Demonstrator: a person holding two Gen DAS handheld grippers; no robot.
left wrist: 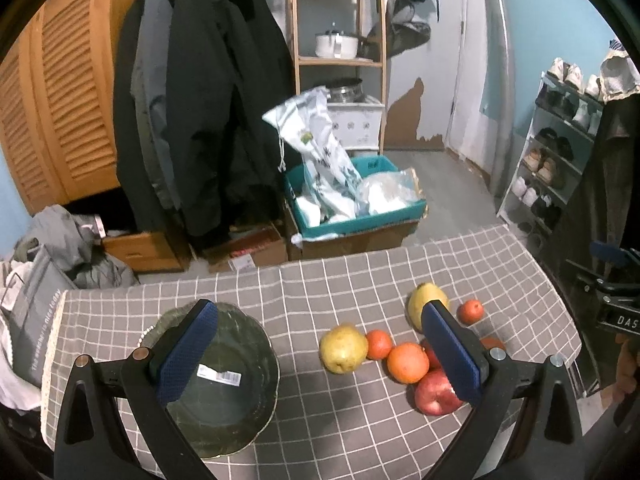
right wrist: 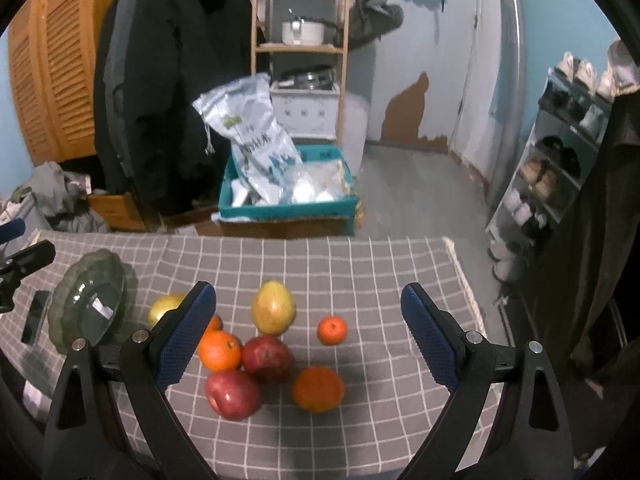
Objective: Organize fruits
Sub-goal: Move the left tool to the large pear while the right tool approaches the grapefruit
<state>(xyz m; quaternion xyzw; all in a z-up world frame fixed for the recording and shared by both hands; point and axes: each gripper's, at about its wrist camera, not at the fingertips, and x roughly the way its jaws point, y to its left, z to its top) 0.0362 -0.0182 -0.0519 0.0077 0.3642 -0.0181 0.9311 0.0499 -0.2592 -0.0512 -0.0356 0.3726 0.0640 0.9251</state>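
Fruit sits in a bunch on the bench [right wrist: 360, 280] — red apples [right wrist: 233, 394], oranges [right wrist: 318, 389] and yellow pears [left wrist: 344, 348]. Beside it, the green glass bowl [left wrist: 224, 400] holds nothing. The left tool [left wrist: 320, 344] and right tool [right wrist: 308, 328] both gape wide, gripping nothing.

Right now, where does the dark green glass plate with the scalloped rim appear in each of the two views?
Left wrist view: the dark green glass plate lies low and left of centre, partly behind the left tool's blue finger.
Right wrist view: the plate sits at the far left edge, on the tablecloth.
Shared landmark: the small lone orange tangerine, right of the fruit pile in both.
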